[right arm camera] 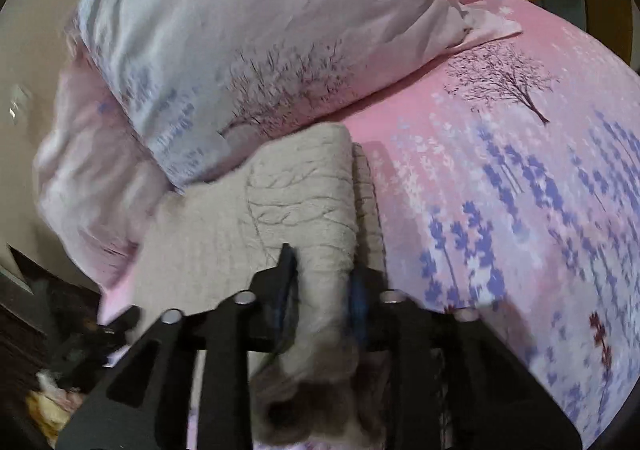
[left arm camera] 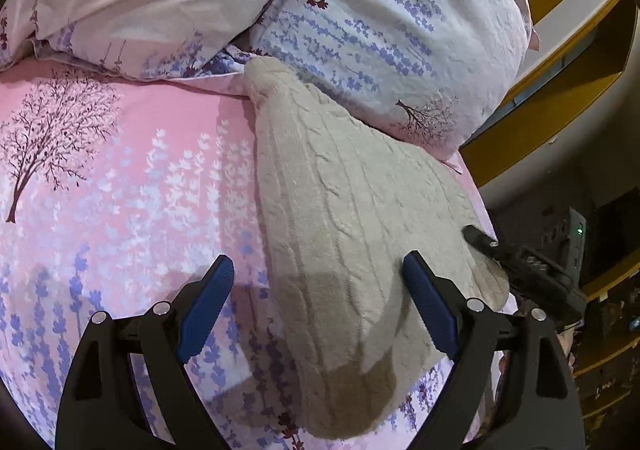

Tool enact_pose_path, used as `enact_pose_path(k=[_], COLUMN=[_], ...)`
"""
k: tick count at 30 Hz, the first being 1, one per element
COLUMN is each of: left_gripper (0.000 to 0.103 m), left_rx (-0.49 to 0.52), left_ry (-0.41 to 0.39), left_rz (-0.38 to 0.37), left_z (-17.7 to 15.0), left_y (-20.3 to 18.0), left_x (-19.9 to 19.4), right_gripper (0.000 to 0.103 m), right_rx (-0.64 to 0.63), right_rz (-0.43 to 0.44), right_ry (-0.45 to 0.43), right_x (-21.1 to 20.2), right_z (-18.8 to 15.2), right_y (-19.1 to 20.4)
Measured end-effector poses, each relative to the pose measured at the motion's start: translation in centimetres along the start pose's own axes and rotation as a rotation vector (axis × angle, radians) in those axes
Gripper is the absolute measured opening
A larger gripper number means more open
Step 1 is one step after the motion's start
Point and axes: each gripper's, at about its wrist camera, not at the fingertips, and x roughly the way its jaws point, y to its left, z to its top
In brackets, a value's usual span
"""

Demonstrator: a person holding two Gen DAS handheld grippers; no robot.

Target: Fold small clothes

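Observation:
A beige cable-knit sweater lies on a pink floral bedsheet, its far end tucked against the pillows. My left gripper is open above the sweater's near part, its blue pads apart and empty. The other gripper's black tip shows at the sweater's right edge. In the right wrist view, my right gripper is shut on a fold of the same sweater, with knit bunched between the fingers and hanging below them.
Two floral pillows are heaped at the head of the bed and show in the right wrist view. Yellow wooden furniture stands beyond the bed's right edge. Dark clutter sits off the bed edge.

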Motion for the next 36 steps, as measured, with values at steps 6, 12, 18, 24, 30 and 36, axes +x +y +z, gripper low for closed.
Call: enact_pose_path(k=[6, 12, 18, 24, 30, 36], left_gripper=[0.077, 0.077, 0.037, 0.024, 0.023, 0.040], left_rx=[-0.035, -0.028, -0.007, -0.025, -0.010, 0.030], left_ry=[0.005, 0.031, 0.021, 0.028, 0.033, 0.021], left_rz=[-0.051, -0.054, -0.045, -0.080, -0.054, -0.030], left_z=[-0.9, -2.7, -4.4, -5.1, -5.6, -5.5], left_y=[0.4, -0.3, -0.4, 0.3, 0.5, -0.2], left_x=[-0.5, -0.6, -0.8, -1.6, -1.3, -2.0], right_gripper=[0.049, 0.038, 0.010, 0.009, 0.009, 0.019], right_rx=[-0.023, -0.078, -0.124, -0.188, -0.117, -0.136], right_rz=[0.122, 0.121, 0.100, 0.056, -0.007, -0.010], right_ry=[-0.033, 0.036, -0.007, -0.072, 0.024, 0.024], right_x=[-4.7, -4.7, -4.5, -6.8, -3.6, -3.7], right_z=[-2.4, -5.1, -5.5, -6.2, -7.7, -7.5], right_y=[0.4, 0.7, 1.5, 2.1, -0.7, -0.4])
